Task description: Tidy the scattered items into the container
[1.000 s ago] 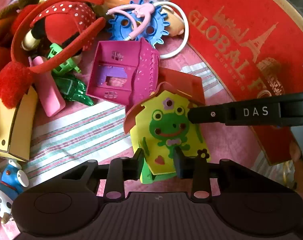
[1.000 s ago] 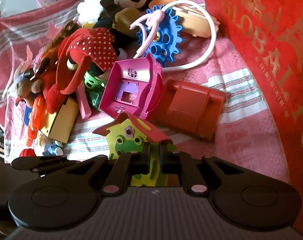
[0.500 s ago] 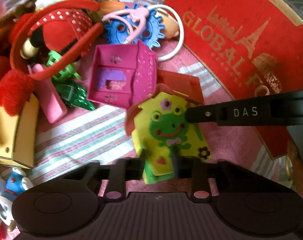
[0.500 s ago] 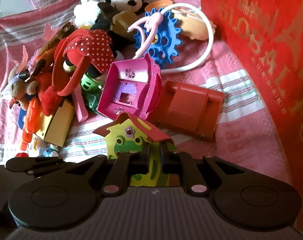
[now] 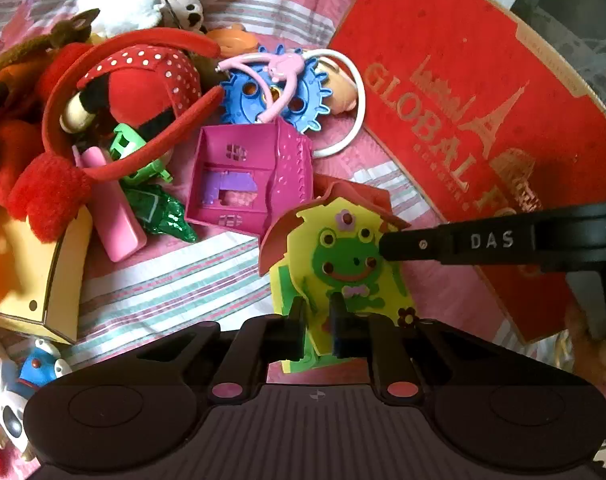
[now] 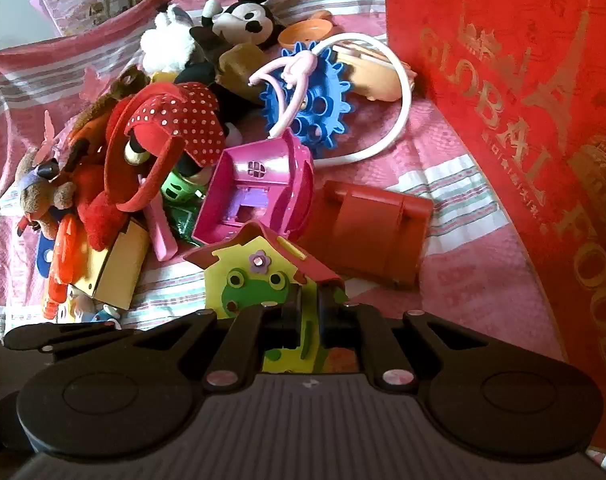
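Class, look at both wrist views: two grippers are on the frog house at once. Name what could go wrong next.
1. The left gripper and right gripper both pinch the thin foam frog house; pulling apart could bend or tear it.
2. Lifting could snag the pink plastic house touching its roof.

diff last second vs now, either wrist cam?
Left gripper narrowed from straddling the frog foam house to pinching its lower edge. Right gripper stays shut on the same house. The pink toy house and the rest of the pile lie unmoved.
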The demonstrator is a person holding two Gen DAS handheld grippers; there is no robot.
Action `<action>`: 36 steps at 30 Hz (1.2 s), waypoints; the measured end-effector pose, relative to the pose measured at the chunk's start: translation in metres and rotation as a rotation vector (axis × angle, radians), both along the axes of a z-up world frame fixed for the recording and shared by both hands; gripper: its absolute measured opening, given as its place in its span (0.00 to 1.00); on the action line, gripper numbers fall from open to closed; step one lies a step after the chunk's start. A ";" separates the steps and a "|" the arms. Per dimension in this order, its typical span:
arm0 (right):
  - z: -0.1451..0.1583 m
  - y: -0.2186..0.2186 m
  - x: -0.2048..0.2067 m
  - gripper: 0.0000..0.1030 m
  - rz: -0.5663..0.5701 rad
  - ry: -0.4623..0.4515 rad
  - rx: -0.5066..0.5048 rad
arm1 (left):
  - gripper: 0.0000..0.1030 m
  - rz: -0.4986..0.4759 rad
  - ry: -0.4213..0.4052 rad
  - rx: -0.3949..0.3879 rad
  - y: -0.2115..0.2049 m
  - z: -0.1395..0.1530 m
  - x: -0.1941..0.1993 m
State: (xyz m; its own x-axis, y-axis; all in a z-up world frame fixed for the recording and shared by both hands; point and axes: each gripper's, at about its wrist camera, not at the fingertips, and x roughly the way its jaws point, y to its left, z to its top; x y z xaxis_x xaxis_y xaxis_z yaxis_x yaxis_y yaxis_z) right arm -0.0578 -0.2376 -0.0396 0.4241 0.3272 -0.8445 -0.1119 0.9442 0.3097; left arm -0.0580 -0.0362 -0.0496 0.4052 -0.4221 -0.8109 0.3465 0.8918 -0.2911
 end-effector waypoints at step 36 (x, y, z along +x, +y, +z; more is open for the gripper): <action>0.053 -0.043 0.002 0.09 0.055 -0.117 0.002 | 0.03 0.077 -0.055 0.008 -0.048 0.052 0.001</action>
State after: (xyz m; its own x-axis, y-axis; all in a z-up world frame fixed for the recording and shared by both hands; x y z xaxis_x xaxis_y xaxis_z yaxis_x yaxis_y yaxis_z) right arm -0.0561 -0.2805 0.0138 0.5010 0.3546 -0.7895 -0.1992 0.9350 0.2936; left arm -0.0572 -0.0838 0.0021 0.4799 -0.3819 -0.7898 0.2923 0.9185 -0.2665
